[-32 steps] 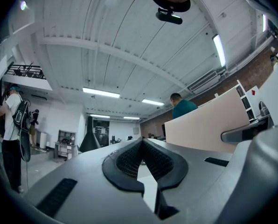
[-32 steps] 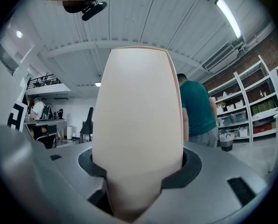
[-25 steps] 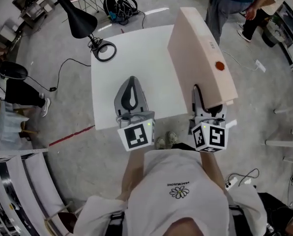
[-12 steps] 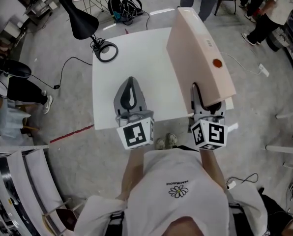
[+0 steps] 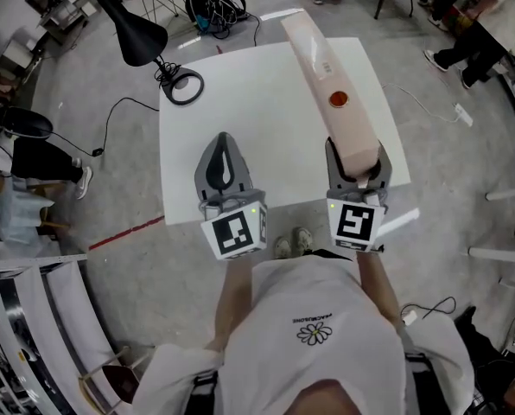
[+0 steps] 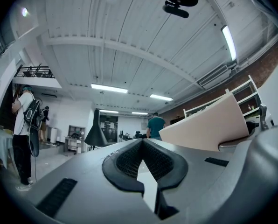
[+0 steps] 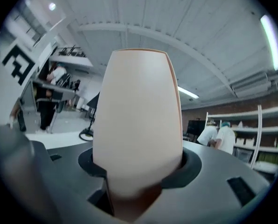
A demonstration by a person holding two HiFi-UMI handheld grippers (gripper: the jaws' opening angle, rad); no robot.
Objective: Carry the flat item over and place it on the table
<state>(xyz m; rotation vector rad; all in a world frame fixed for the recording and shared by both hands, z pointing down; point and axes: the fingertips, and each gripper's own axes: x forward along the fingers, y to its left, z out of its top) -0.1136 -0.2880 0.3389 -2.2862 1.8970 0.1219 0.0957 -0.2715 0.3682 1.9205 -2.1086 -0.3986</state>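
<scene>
The jaws of my right gripper [image 5: 355, 161] stand wide and are clamped on the near end of the board [image 5: 327, 76], one jaw on each broad face. In the right gripper view the board [image 7: 139, 120] fills the gap between the jaws and its near end sits deep in the throat, with the pads pressing on both sides. From there it runs straight out ahead and blocks most of what lies beyond.

In the head view the board is up on its long edge, so only its narrow top face shows, with an orange dot [image 5: 338, 100] on it. It reaches away from the jaws and slants a little to the left, over the right part of the white counter [image 5: 240, 85]. I cannot tell whether its lower edge touches the counter.

The jaws of my left gripper [image 5: 221, 141] are closed tip to tip with nothing between them. The left gripper view shows the pads meeting at the far end [image 6: 142, 146], with only a slit of counter visible behind them. This gripper hangs over the counter's near edge, well left of the board and apart from it. From its camera the board [image 6: 209, 125] shows off to the right as a pale slanted slab.

A black lamp [image 5: 136, 28] leans over the counter's far left corner.
</scene>
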